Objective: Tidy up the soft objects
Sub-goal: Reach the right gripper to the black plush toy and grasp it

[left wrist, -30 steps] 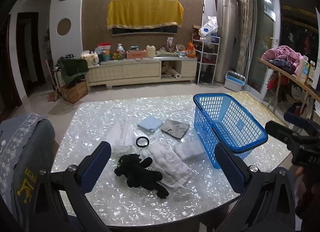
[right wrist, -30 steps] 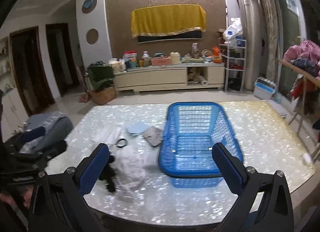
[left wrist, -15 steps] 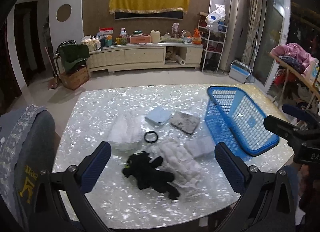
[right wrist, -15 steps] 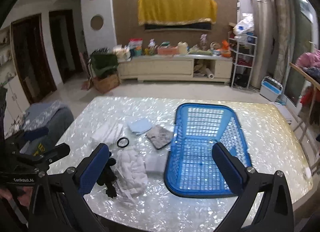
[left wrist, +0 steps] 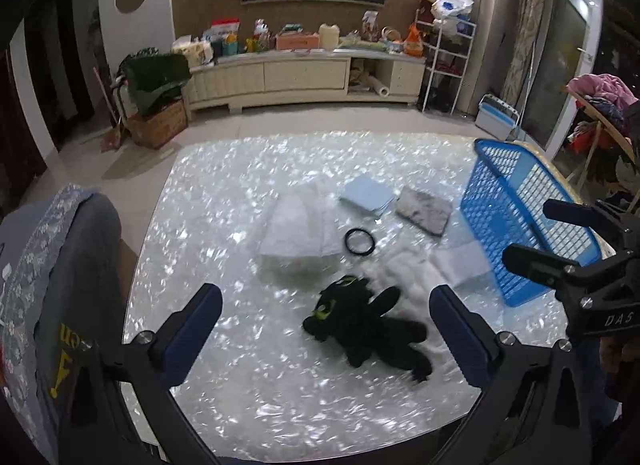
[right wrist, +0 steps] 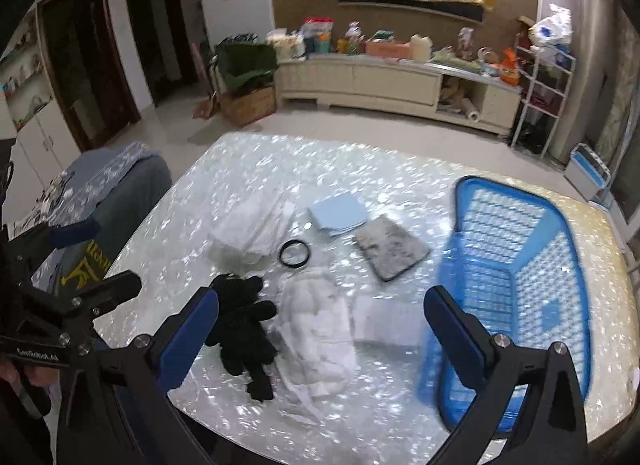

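Both claws hang wide apart and empty above the near edge of the table [left wrist: 224, 201]: the left gripper [left wrist: 326, 331] has its jaws spread with the black plush [left wrist: 362, 325] framed between them, and the right gripper [right wrist: 320, 329] is just as splayed, looking down on the white pile.

Take the blue basket [right wrist: 520, 249] as the landmark. Everything soft lies to its left. Touching its left wall is a folded white cloth [right wrist: 382, 319]; next out, a crumpled white quilted piece [right wrist: 316, 325]; then the plush, well apart from the basket, resting partly on that quilted piece. Farther back, a grey pad [right wrist: 392, 251] sits near the basket's far-left corner, with a pale blue cloth [right wrist: 338, 215] beside it, a black ring [right wrist: 294, 253], and a white sheet bundle [left wrist: 300, 229] farthest out.

In the left view the plush lies on its side, long axis running diagonally, head with green eyes pointing away from the basket and slightly to the back, tail trailing toward the near edge.

Risks, as a judgement: a grab at the plush could pinch the quilted cloth under it and drag both. A pinch on a thin limb may let the body swing and snag the basket rim. The basket looks light, so a bump could shove it toward the table's right edge. Both views are blurred, so aim may drift.
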Available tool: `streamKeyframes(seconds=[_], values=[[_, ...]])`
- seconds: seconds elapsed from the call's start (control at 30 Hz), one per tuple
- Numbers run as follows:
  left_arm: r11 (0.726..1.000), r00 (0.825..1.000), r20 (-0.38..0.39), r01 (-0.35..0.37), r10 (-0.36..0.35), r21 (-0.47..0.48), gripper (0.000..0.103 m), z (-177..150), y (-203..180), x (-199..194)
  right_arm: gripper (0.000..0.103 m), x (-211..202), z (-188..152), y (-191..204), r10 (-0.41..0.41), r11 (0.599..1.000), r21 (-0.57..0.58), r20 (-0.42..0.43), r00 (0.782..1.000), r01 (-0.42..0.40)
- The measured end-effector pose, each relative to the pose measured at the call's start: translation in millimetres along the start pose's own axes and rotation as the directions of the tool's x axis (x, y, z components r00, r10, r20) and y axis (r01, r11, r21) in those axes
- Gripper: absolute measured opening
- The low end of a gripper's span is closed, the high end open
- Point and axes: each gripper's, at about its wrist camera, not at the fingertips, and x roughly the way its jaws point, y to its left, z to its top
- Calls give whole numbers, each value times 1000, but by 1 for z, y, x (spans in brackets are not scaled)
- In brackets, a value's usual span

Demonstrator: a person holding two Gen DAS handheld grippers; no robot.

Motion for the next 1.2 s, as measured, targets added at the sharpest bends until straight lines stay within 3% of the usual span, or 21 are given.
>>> streamKeyframes(seconds=[0.1, 0.33, 0.53, 0.87, 0.97, 1.03, 1.2], values=[[1000, 999, -38, -10, 9, -20, 103, -10, 14, 11, 93, 16, 0, 14, 18, 999, -39, -52, 998, -20], [998, 993, -111, -48, 45, -33, 103, -28, 44, 35, 90, 55, -1, 49, 51, 994, -87, -144, 988, -64], [996, 987, -144, -76, 69, -43, 103, -37, 71, 48, 86, 86, -2, 69, 96, 988, -92, -236, 967, -121], [996, 982, -178, -79, 69, -50, 103, -48, 95, 70, 78, 137, -8, 90, 62, 988, -112, -352, 934, -108], [996, 981, -188, -67, 56, -55, 103, -49, 99, 74, 76, 151, -10, 95, 40, 988, -124, -373, 927, -92], [996, 981, -188, -66, 54, -60, 103, -49, 100, 76, 68, 158, -11, 95, 27, 989, -127, -384, 923, -82], [996, 976, -210, -69, 56, -57, 103, -50, 102, 82, 66, 166, -13, 97, -14, 986, -158, -391, 920, -52]])
